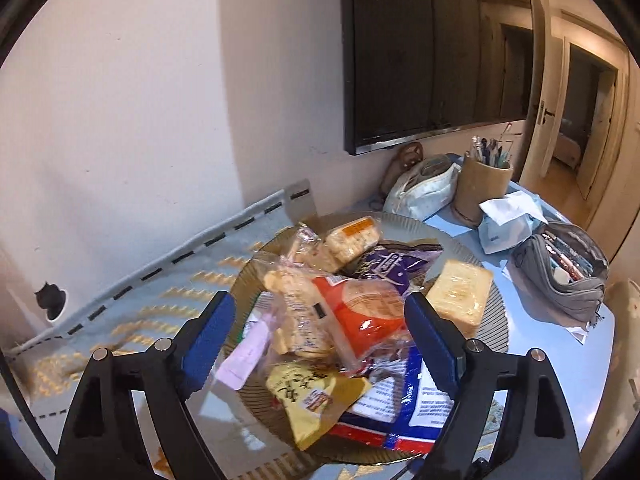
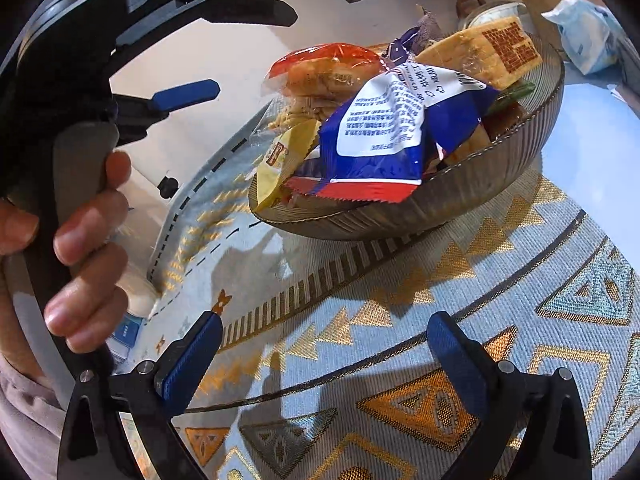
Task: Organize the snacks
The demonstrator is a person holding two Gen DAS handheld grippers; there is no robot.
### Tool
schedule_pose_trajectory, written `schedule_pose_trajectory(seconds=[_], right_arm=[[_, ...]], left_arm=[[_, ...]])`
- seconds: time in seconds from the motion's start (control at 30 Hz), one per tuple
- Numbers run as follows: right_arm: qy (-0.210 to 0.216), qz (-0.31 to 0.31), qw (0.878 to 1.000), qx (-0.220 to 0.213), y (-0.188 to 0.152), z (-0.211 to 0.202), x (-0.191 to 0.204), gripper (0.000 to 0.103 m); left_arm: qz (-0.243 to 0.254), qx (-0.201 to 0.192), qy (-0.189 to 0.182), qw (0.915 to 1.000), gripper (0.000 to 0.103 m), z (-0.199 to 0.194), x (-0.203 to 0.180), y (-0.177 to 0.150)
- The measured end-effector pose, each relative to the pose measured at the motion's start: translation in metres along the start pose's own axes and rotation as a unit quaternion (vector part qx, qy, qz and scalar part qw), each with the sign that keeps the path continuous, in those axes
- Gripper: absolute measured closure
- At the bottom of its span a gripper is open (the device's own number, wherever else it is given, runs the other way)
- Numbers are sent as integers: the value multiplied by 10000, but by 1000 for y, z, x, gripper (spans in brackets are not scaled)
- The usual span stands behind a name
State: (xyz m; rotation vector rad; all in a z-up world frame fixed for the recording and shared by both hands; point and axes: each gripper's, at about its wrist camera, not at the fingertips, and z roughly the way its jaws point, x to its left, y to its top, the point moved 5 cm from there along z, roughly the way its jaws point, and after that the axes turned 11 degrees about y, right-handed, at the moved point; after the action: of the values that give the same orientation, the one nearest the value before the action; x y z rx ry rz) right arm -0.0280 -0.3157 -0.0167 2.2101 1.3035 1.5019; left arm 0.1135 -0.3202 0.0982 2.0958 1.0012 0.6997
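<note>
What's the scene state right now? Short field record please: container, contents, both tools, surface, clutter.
container: ribbed round tray, on the patterned mat
contents: heaped snack packets; orange bread pack on top, blue-white packet and yellow packet at near edge, wrapped cracker block at right
left tool: open, above the heap, nothing gripped
right tool: open, empty, over the mat short of the tray
clutter: pen cup, tissue pack, grey pencil case
</note>
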Motion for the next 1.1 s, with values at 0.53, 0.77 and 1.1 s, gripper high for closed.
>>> schedule_pose_trajectory(seconds=[0.53,0.77,1.1], right_arm=[[-910,-1182,9877,460,88,-44,36,0],[-1947,-2283,9454,1269,107,-20,22,0],[-1805,-2395,9469,1161,110,-10,25,0]], left_arm=[[-1863,1027,1338,9679,3,-22,97,-53],[-1919,1127,1154,9681,3,-5,66,-92],[-1934,223,1131,9743,3,-8,63,-98]])
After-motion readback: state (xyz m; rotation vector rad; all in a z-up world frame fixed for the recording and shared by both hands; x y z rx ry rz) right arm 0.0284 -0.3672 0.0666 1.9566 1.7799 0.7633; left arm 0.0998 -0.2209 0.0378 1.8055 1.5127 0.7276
